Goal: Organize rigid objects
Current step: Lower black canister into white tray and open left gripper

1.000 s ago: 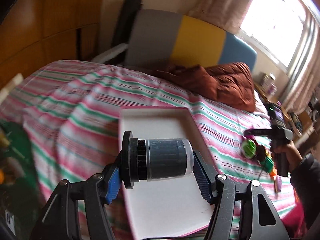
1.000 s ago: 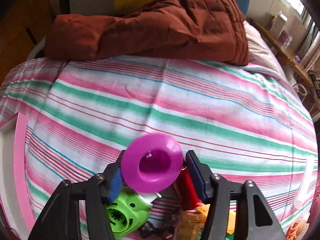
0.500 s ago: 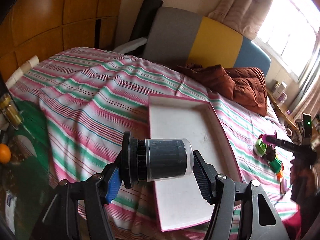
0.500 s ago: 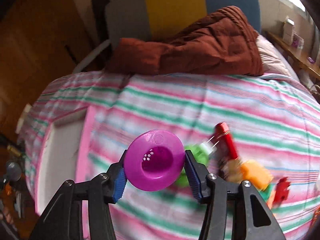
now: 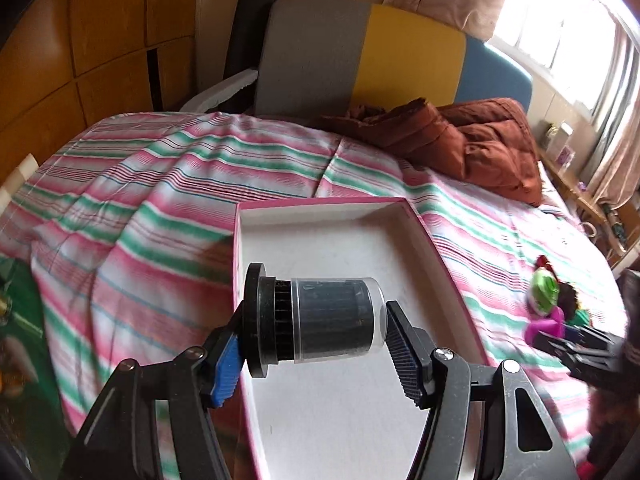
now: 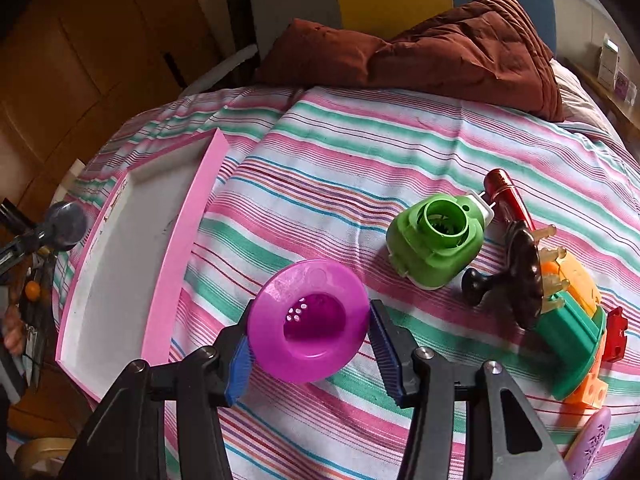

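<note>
My left gripper (image 5: 314, 338) is shut on a clear cylindrical jar with a black lid (image 5: 316, 322), held sideways above the pink-rimmed white tray (image 5: 320, 216) on the striped bed. My right gripper (image 6: 308, 354) is shut on a purple funnel-shaped cup (image 6: 308, 320), held above the bedspread to the right of the tray (image 6: 192, 216). A pile of toys lies to its right: a green plastic housing (image 6: 434, 246), a red tube (image 6: 508, 196), a dark brown disc piece (image 6: 524, 276) and green and orange blocks (image 6: 572, 332). The right gripper and cup also show in the left wrist view (image 5: 546, 326).
A brown quilt (image 6: 440, 52) lies at the head of the bed against a grey, yellow and blue headboard (image 5: 360, 48). Wooden cabinets (image 5: 80, 40) stand to the left. A windowsill shelf with small items (image 5: 560, 144) runs along the right.
My left gripper came closer over the tray with the jar. My right gripper lifted the purple cup off the toy pile and moved left toward the tray.
</note>
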`<move>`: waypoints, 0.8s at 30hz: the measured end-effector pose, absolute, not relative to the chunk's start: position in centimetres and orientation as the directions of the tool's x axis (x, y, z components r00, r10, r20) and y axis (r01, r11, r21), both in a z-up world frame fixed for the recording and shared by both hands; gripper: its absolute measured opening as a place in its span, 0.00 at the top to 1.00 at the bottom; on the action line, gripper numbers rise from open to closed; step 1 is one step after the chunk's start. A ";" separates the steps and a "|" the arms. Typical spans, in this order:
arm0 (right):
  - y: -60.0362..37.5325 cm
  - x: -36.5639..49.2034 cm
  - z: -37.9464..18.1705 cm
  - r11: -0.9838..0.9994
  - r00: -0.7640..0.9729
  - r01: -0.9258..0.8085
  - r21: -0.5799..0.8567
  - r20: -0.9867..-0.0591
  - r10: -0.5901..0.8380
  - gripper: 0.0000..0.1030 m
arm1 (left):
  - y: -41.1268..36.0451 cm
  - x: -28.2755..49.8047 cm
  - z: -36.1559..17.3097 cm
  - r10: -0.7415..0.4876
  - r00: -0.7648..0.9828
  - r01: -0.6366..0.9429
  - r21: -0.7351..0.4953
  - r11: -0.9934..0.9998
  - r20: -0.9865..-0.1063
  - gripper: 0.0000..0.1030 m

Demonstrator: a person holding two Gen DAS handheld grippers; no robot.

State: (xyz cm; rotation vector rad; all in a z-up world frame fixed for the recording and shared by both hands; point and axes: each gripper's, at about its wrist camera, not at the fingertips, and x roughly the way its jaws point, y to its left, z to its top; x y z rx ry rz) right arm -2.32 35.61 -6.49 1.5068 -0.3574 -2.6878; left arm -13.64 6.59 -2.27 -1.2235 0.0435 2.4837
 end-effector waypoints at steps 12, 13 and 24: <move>35.1 -2.7 -6.7 -0.981 -0.518 -0.046 0.190 -0.844 -0.139 0.49 | 9.0 -21.4 -5.1 0.212 -0.565 -0.299 -0.041 -0.953 -0.798 0.37; 35.1 -2.7 -6.8 -0.981 -0.516 -0.048 0.186 -0.846 -0.135 0.49 | 9.0 -21.6 -5.2 0.212 -0.564 -0.298 -0.042 -0.954 -0.799 0.37; 35.2 -2.8 -7.2 -0.984 -0.502 -0.056 0.170 -0.857 -0.119 0.49 | 7.6 -18.4 -3.7 0.191 -0.611 -0.257 -0.036 -0.966 -0.768 0.21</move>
